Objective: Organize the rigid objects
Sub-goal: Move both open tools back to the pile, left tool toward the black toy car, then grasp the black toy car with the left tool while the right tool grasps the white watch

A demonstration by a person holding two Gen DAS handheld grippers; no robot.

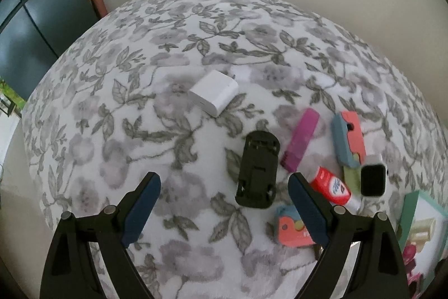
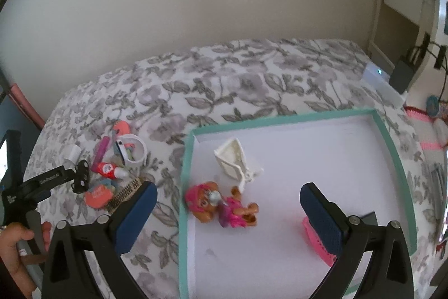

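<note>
My left gripper (image 1: 224, 178) hangs open over the floral bedspread (image 1: 168, 46), nothing between its fingers. A black toy car (image 1: 258, 173) lies upside down just inside its right finger (image 1: 306, 209). Past it lie a white charger (image 1: 213, 91), a purple stick (image 1: 301, 142), two coral-and-blue pieces (image 1: 348, 139) (image 1: 291, 229), a red tube (image 1: 333, 187) and a smartwatch (image 1: 372, 180). My right gripper (image 2: 229, 188) stands wide open above the teal-rimmed box (image 2: 389, 136). A pup figure (image 2: 221, 203), a white toy (image 2: 233, 159) and a pink comb (image 2: 316, 240) lie inside the box.
In the right wrist view a hand (image 2: 16, 243) holds the left gripper's black body (image 2: 42, 181) beside the pile, where a brown comb (image 2: 126, 194) also lies. A wall runs behind the bed. Cables and a dark box (image 2: 403, 74) sit at the far right.
</note>
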